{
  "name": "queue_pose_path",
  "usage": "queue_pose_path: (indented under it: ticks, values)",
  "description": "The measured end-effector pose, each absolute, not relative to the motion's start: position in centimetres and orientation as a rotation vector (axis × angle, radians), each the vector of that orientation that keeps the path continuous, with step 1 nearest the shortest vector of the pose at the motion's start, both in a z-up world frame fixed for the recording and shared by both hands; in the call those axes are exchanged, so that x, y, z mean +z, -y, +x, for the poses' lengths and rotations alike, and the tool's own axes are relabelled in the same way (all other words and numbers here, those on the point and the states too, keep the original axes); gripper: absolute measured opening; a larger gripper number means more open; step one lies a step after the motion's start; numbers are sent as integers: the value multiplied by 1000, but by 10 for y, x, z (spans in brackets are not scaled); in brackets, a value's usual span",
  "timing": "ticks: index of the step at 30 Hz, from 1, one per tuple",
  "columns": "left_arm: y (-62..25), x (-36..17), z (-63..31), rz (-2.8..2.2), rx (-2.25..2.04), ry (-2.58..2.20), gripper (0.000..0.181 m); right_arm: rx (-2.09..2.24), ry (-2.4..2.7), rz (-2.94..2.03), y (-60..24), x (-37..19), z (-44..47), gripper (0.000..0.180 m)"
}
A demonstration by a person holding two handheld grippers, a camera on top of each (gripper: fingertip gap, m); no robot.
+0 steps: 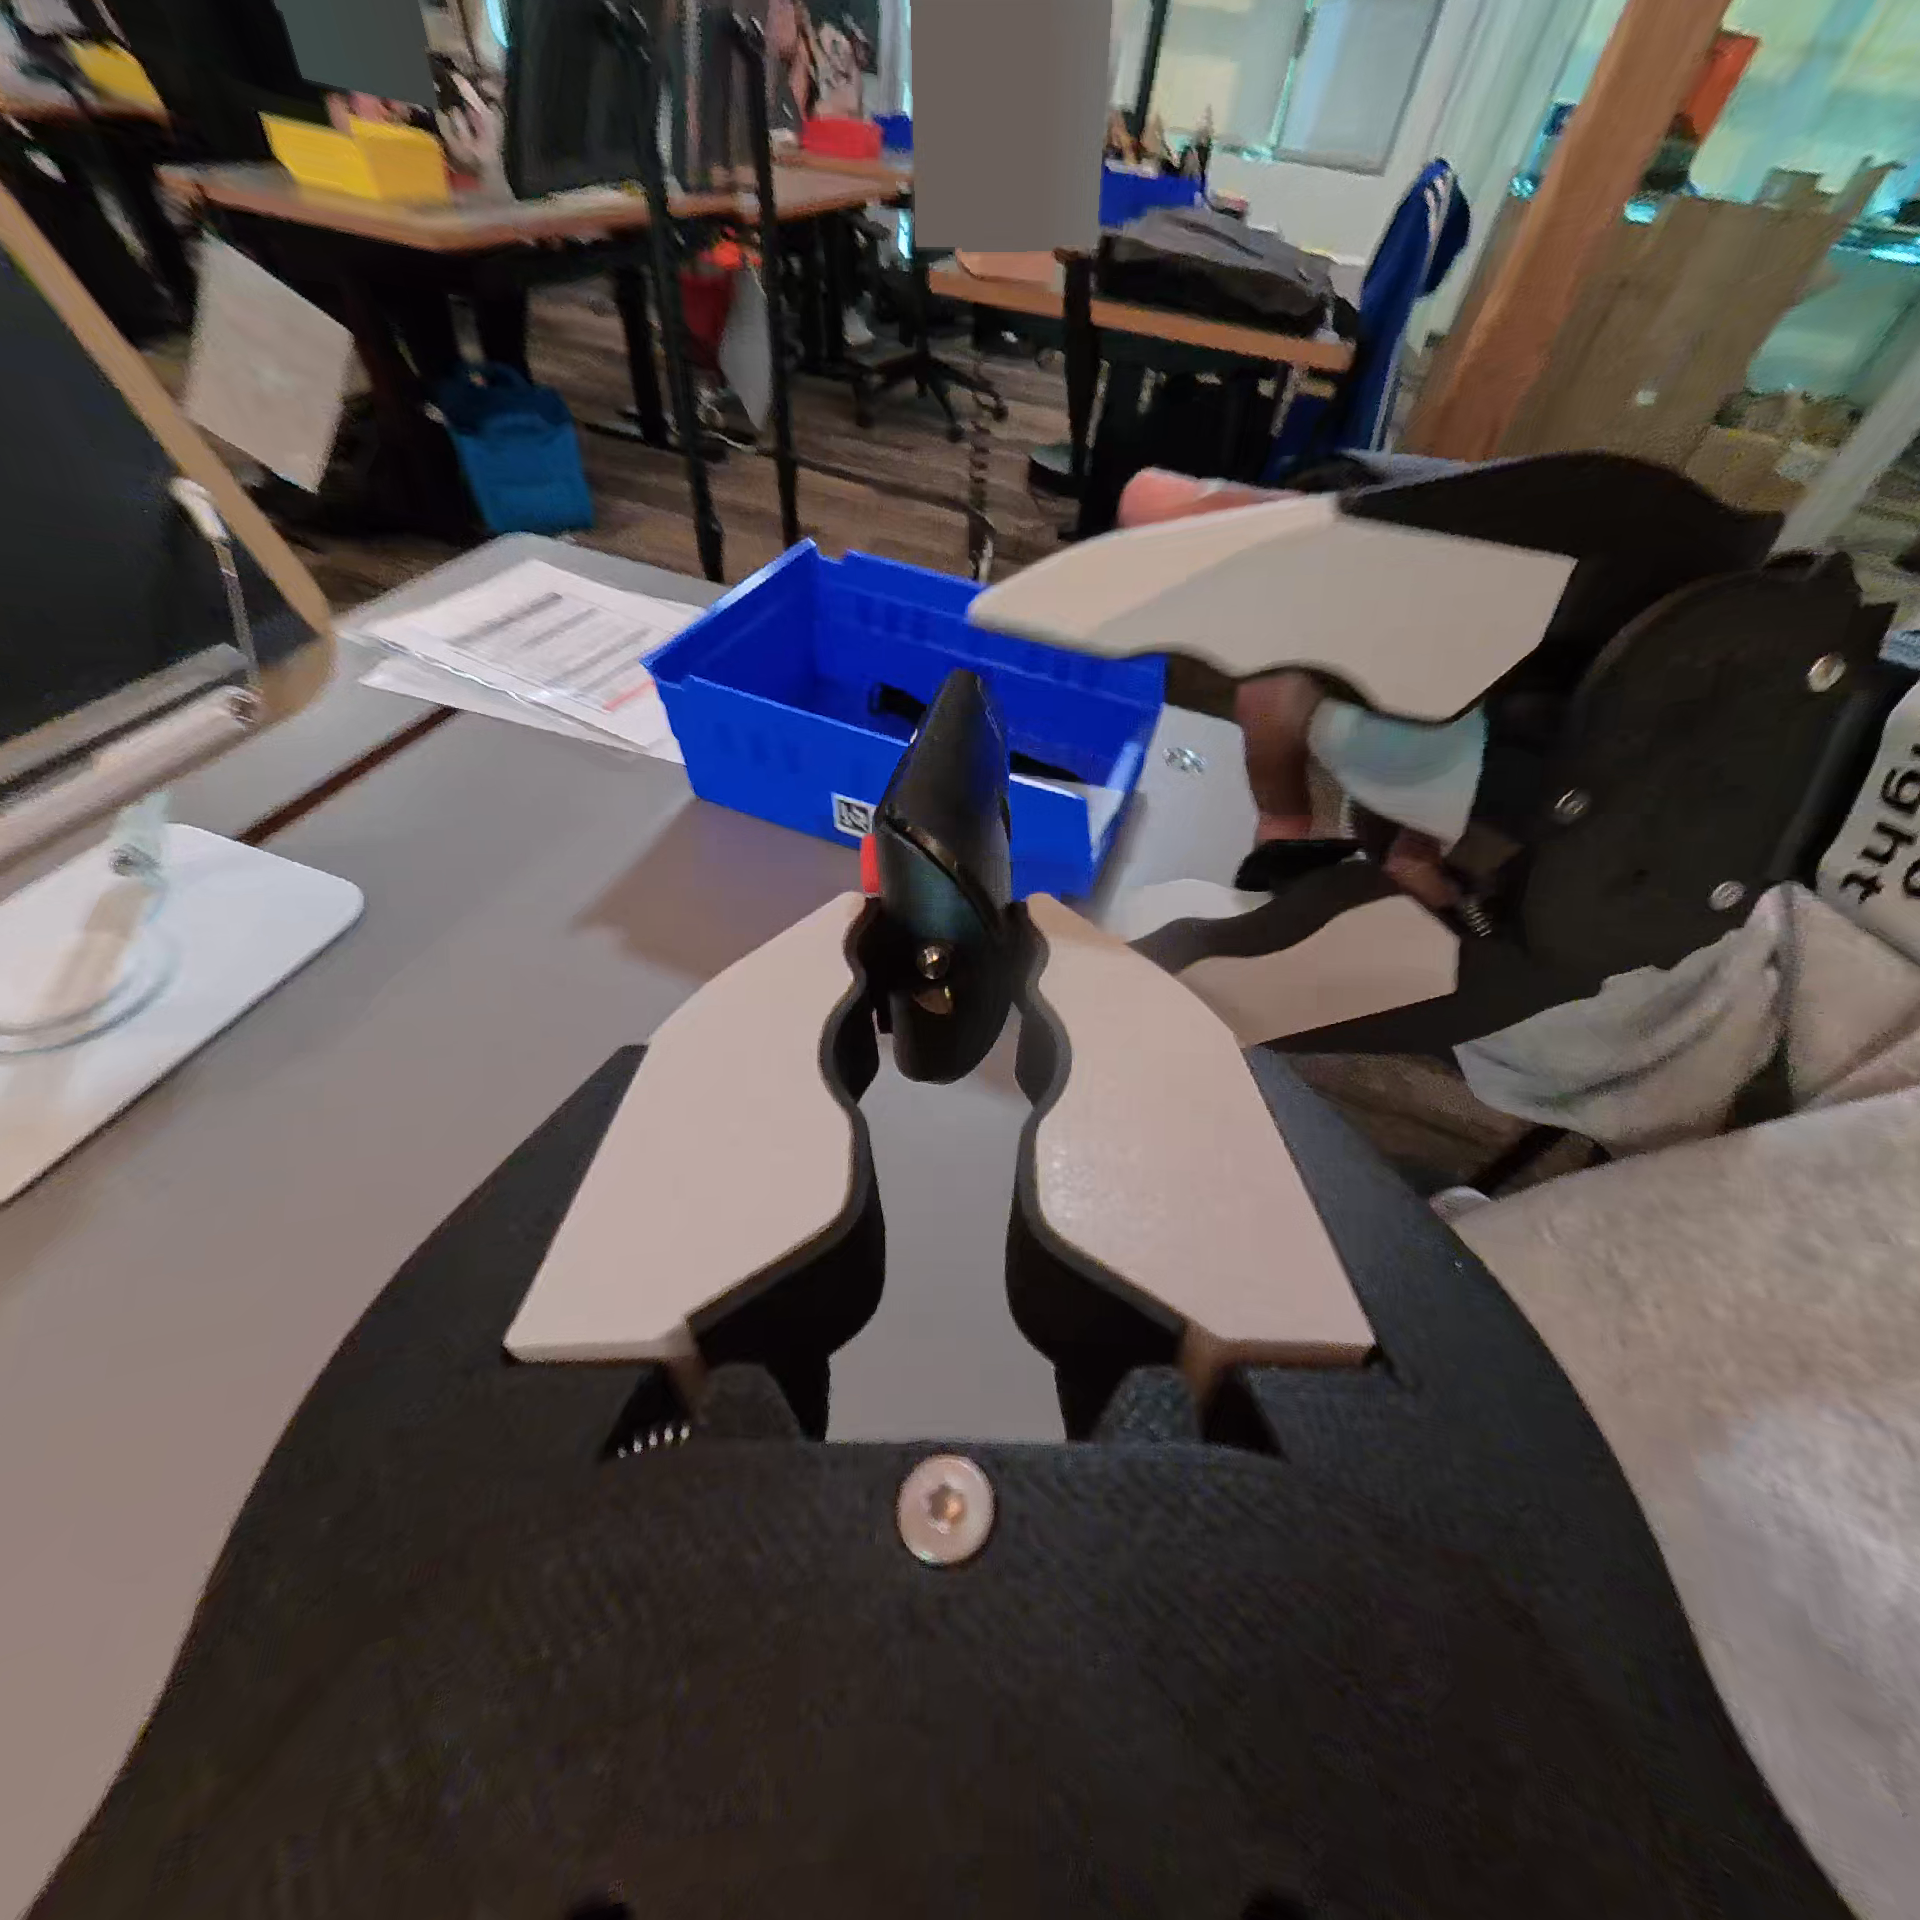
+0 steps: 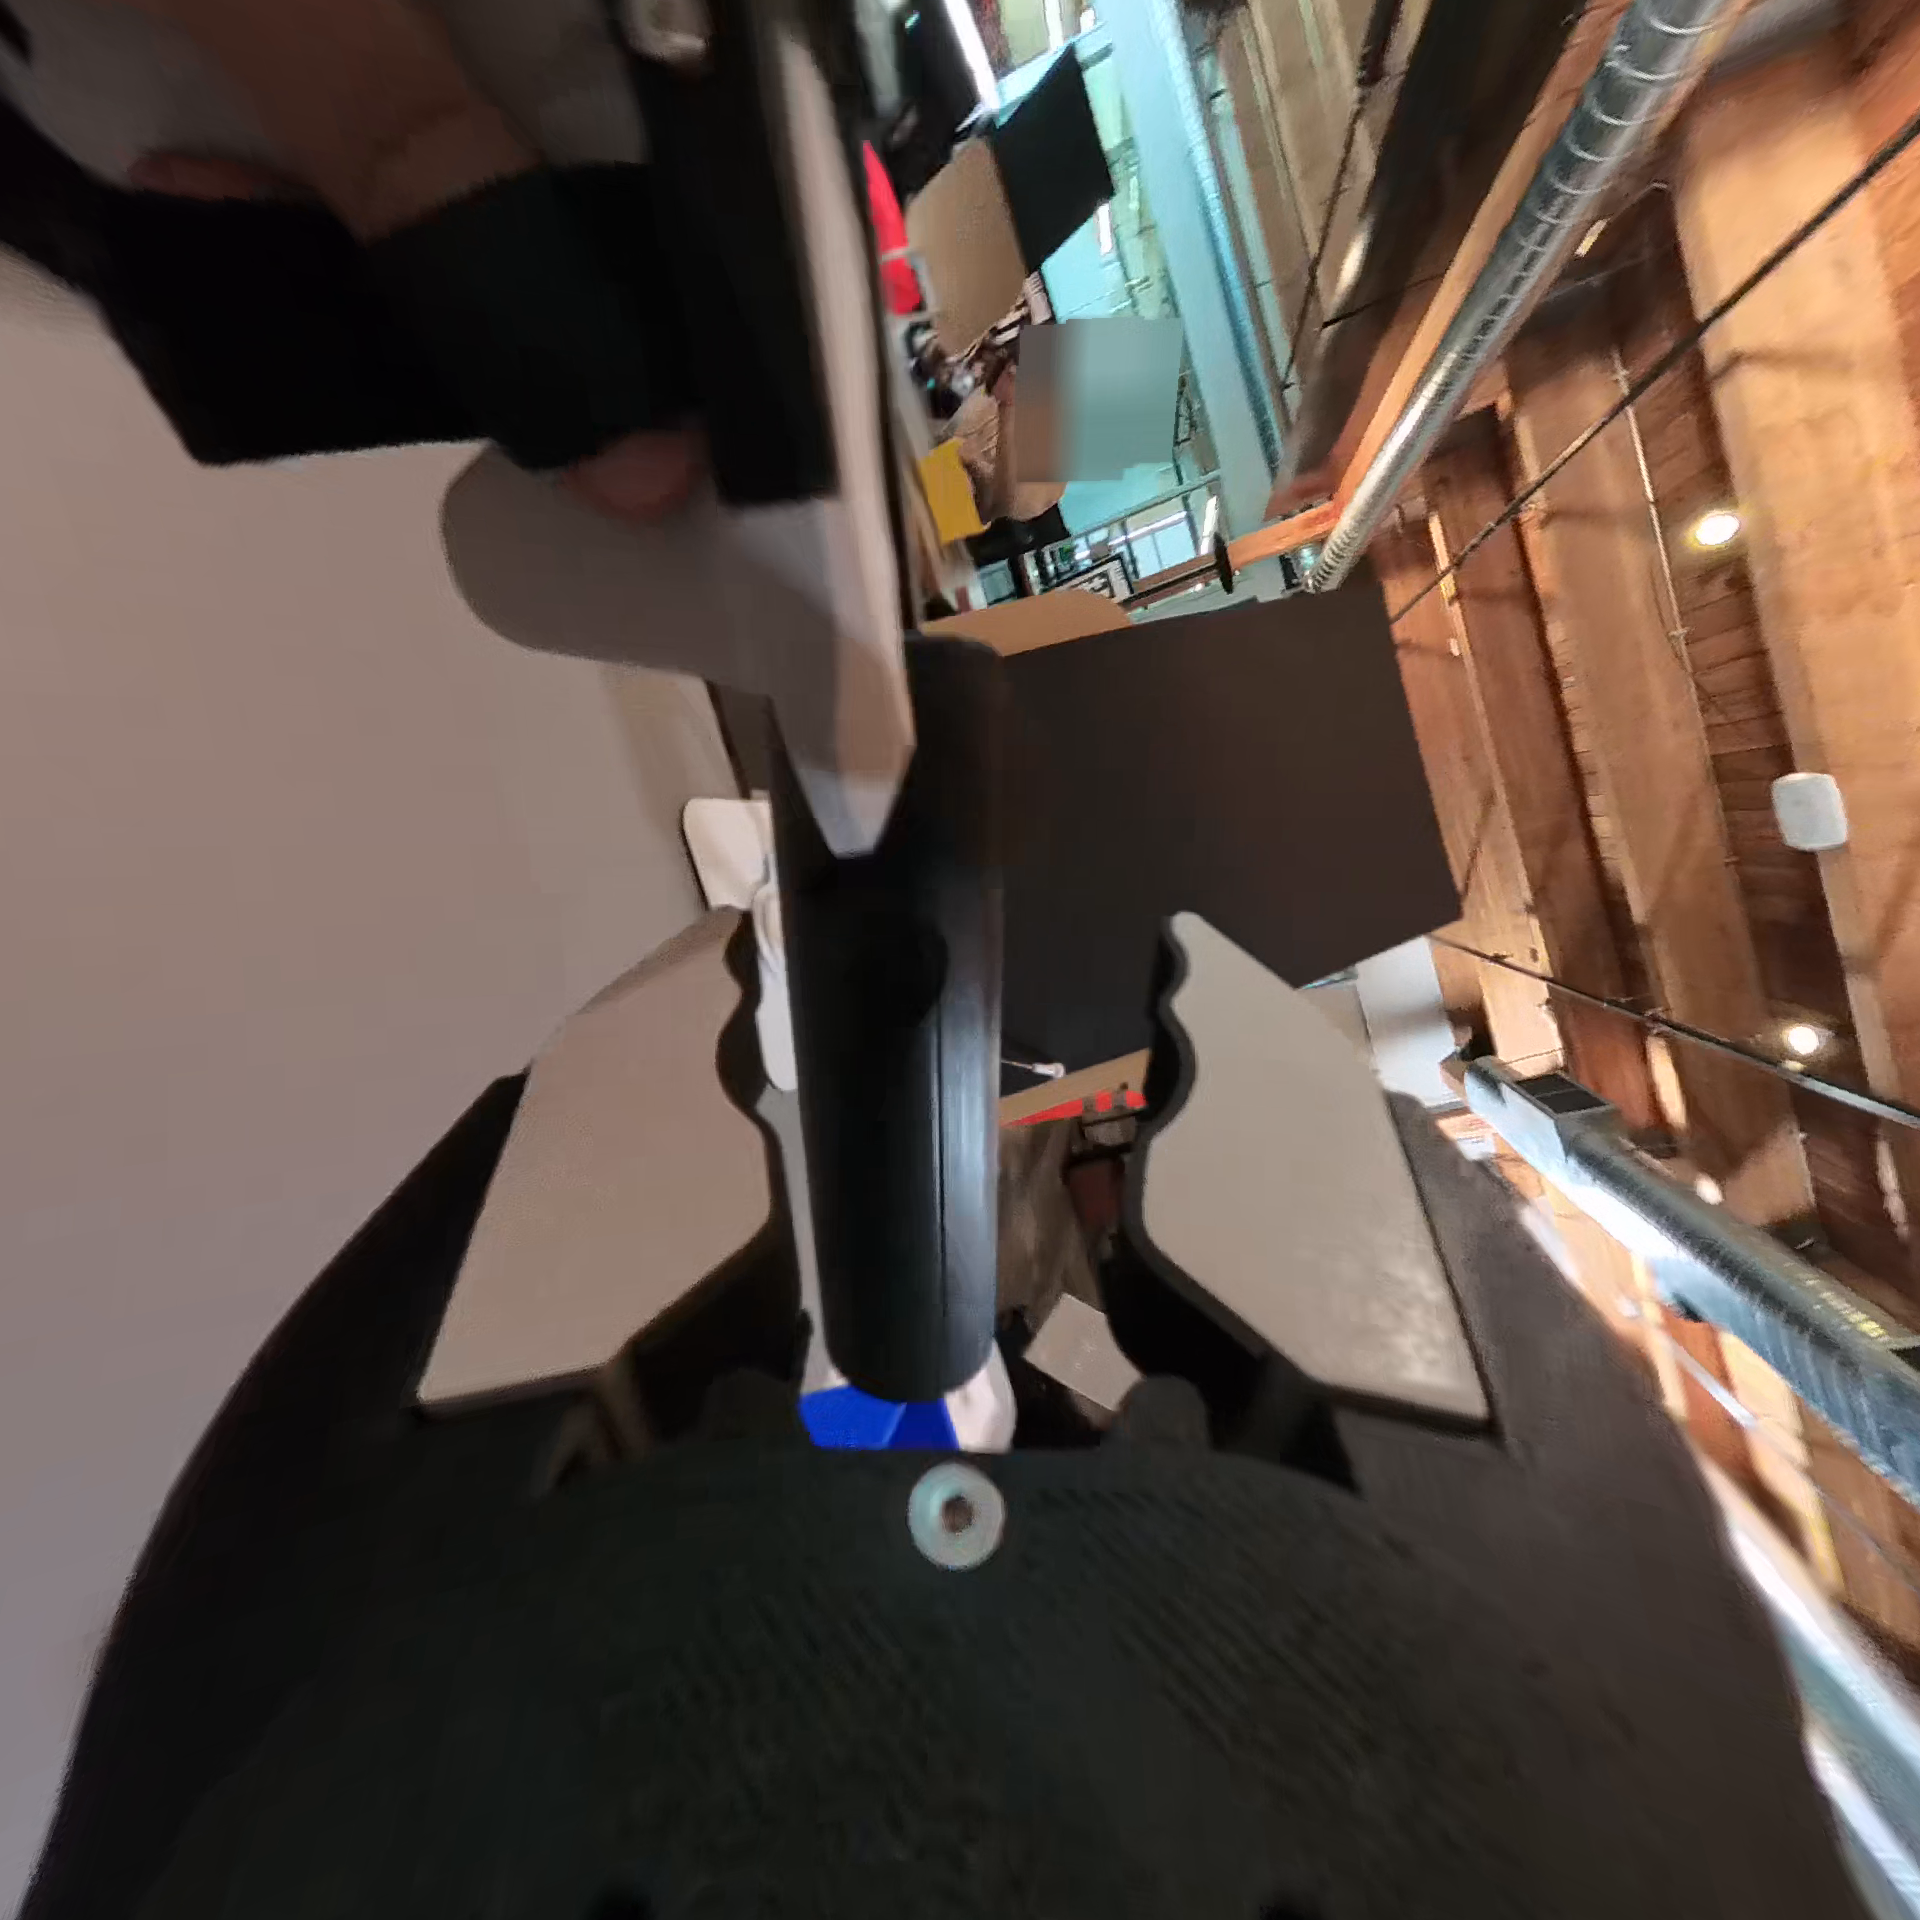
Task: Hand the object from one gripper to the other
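Observation:
A black handle-shaped object (image 1: pixel 940 883) with a small red spot and two screws stands upright above the grey table (image 1: pixel 416 1039). My left gripper (image 1: pixel 940 935) is shut on its lower end. My right gripper (image 1: pixel 1081 779) comes in from the right, turned on its side, with its jaws wide open. In the right wrist view the object (image 2: pixel 894 1091) runs lengthwise between the open fingers of my right gripper (image 2: pixel 951 935), close to the left-hand finger, though I cannot tell whether it touches. One finger (image 2: pixel 665 613) of the left gripper shows at the object's far end.
A blue bin (image 1: pixel 790 707) stands on the table just behind the object. Papers (image 1: pixel 530 644) lie to its left. A monitor on a white base (image 1: pixel 125 987) fills the left side. A person's grey sleeve (image 1: pixel 1662 1351) is at the right. Desks and chairs stand farther back. Both grippers' tips are close together, under 4 cm apart.

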State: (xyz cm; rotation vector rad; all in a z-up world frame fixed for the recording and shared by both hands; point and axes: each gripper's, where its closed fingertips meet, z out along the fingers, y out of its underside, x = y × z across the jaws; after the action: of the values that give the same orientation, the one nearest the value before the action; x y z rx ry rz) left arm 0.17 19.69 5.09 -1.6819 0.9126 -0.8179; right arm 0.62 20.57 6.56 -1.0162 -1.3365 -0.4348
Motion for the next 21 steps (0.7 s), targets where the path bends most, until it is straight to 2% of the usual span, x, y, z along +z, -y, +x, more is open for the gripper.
queue_pose_path:
  ticks: [3,6,11,14,16,19,21]
  values:
    - [-202,68,-11,-1606,-874,-842,23,-251,1212,-1045,-208,92,20,87]
    - [-200,85,-23,-1522,-1022,-779,22,79,1055,-1094,-213,118,41,92]
    - [-192,106,-36,-1395,-1229,-742,22,817,845,-1200,-214,141,70,80]
    - [-183,113,-35,-1340,-1329,-766,22,1106,832,-1265,-212,138,75,78]
    - [-179,114,-34,-1324,-1343,-785,22,1226,892,-1311,-204,131,71,67]
    - [-174,111,-28,-1308,-1331,-841,22,1375,965,-1325,-190,126,65,24]
    - [-171,113,-26,-1291,-1361,-849,22,1417,979,-1314,-186,127,65,23]
